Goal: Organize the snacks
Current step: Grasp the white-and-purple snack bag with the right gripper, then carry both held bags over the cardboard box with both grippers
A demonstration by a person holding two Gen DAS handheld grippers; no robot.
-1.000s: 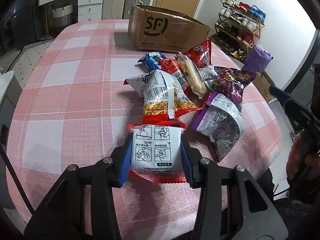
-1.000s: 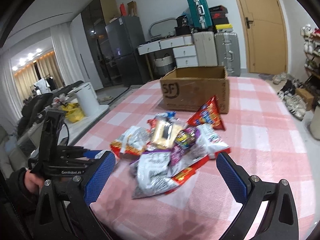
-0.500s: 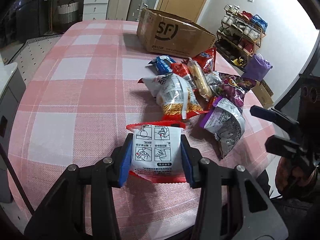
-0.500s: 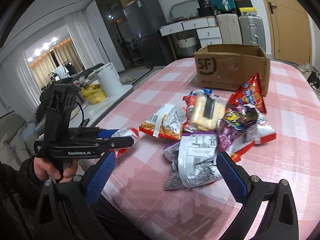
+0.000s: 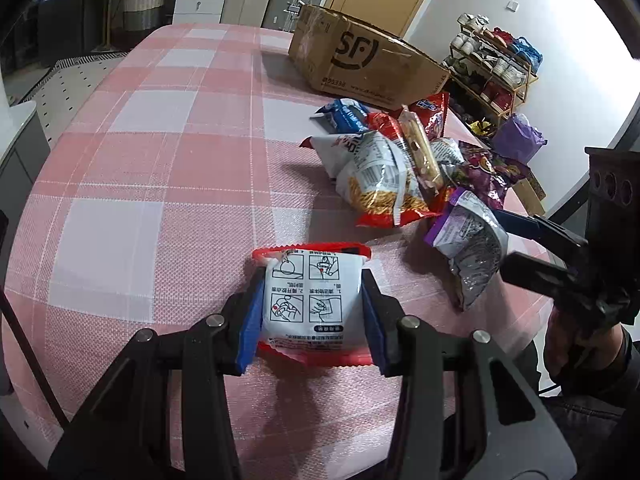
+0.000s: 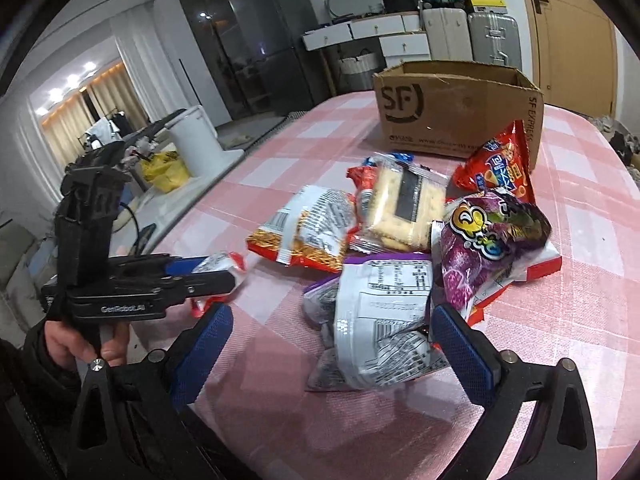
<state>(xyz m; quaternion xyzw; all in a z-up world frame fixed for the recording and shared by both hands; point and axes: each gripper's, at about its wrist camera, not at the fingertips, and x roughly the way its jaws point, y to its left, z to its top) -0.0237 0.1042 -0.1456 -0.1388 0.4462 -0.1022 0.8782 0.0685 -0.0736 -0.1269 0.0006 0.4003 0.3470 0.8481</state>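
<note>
My left gripper [image 5: 312,312] is shut on a small white packet with red edges [image 5: 314,300], held just above the checked tablecloth [image 5: 160,168]; it also shows in the right wrist view [image 6: 218,266]. My right gripper [image 6: 332,344] is open, its blue pads either side of a silver and purple bag [image 6: 380,316]. This bag also shows in the left wrist view [image 5: 468,240]. A pile of snack bags lies behind: a noodle-snack bag [image 6: 308,232], a cracker pack [image 6: 400,204], a purple bag [image 6: 496,236] and a red bag [image 6: 500,164].
An open cardboard SF box [image 6: 456,108] stands at the far end of the table, also seen in the left wrist view [image 5: 364,60]. A shoe rack [image 5: 496,68] and a purple bag on the floor [image 5: 518,140] are beyond the table's right edge.
My left gripper has pulled back from the pile with the packet. My right gripper has moved forward and down, closing in around the silver and purple bag.
</note>
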